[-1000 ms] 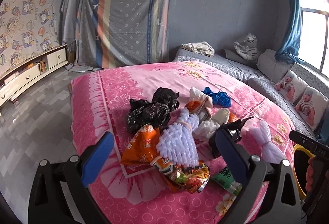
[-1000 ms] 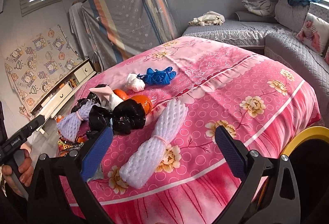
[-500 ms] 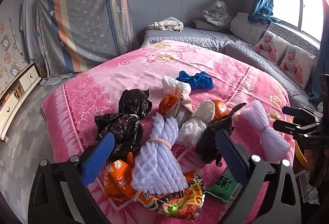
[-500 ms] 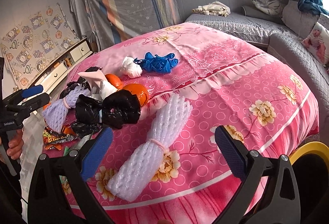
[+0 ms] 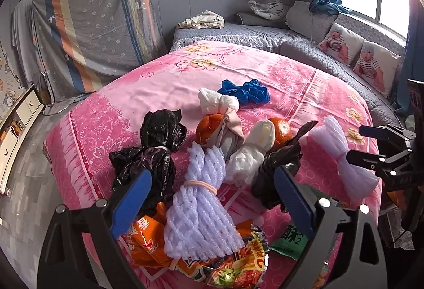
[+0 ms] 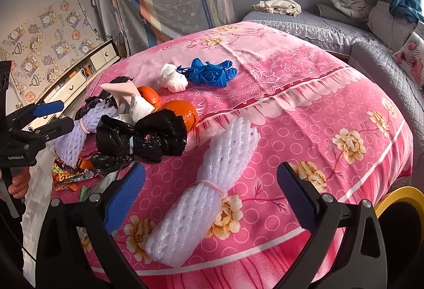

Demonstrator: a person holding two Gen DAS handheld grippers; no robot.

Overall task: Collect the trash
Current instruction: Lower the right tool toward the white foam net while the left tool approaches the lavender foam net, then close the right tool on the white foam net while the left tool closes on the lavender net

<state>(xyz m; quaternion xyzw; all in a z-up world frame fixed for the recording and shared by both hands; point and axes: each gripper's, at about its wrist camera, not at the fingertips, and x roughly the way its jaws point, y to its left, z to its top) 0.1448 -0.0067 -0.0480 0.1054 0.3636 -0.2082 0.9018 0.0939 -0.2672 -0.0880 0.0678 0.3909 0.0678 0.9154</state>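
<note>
Trash lies on a pink bedspread point(image 5: 164, 82). In the left wrist view my left gripper point(image 5: 212, 199) is open around a lilac foam net bundle point(image 5: 201, 204) lying on an orange noodle wrapper point(image 5: 230, 265). Black bags point(image 5: 156, 146), orange peels point(image 5: 209, 124), white tissue wads point(image 5: 246, 159) and blue gloves point(image 5: 243, 91) lie beyond. In the right wrist view my right gripper point(image 6: 212, 193) is open over a white foam net bundle point(image 6: 209, 188). A black bag point(image 6: 148, 138), oranges point(image 6: 182, 110) and blue gloves point(image 6: 212, 73) lie behind it.
A yellow-rimmed bin point(image 6: 400, 212) stands at the bed's lower right corner. A grey sofa point(image 5: 331, 56) with cushions runs along the back and right. A white cabinet point(image 6: 79, 77) stands on the left wall. The other gripper shows at each view's edge, the right gripper in the left wrist view point(image 5: 371, 143).
Both grippers have moved closer to the bed and lower. The left one now straddles the lilac bundle. The right one now sits over the white bundle. Both stay open.
</note>
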